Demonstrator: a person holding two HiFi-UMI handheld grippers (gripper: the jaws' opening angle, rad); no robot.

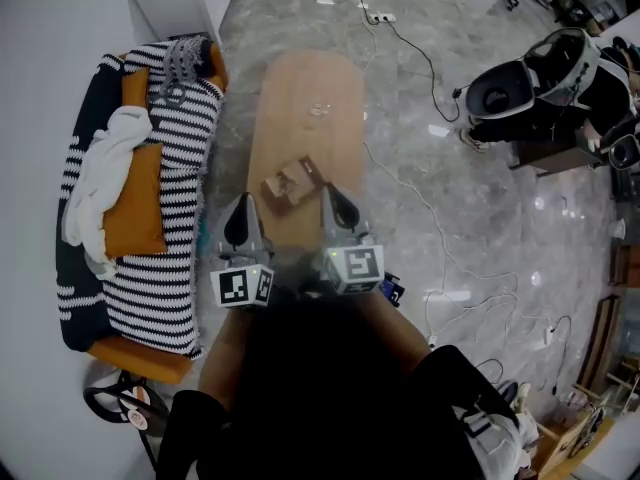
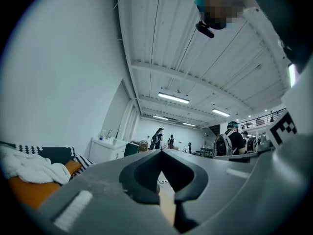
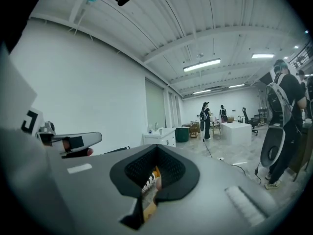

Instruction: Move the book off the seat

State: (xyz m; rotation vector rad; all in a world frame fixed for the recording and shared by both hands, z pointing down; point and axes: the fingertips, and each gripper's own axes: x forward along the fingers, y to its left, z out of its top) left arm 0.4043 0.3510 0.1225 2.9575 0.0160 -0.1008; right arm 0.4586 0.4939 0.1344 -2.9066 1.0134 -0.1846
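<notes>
In the head view a brown book (image 1: 293, 181), lying partly open, rests on the near half of an oval wooden table (image 1: 310, 88). Both grippers are held close to the person's body at the table's near end, pointing forward and slightly up. The left gripper (image 1: 242, 208) sits just left of the book, its jaws together and empty. The right gripper (image 1: 333, 196) is just right of the book, also shut with nothing in it. Along the left stands the sofa (image 1: 150, 268), covered by a striped blanket, orange cushions and a white cloth (image 1: 100, 183). Each gripper view looks over closed jaws into the room.
A white cabinet (image 1: 170, 3) stands behind the sofa. Cables (image 1: 420, 63) run over the marble floor right of the table. A black-and-white chair (image 1: 530, 83) is at the far right. A bag (image 1: 120, 403) lies by the sofa's near end. Several people (image 3: 208, 119) stand in the distance.
</notes>
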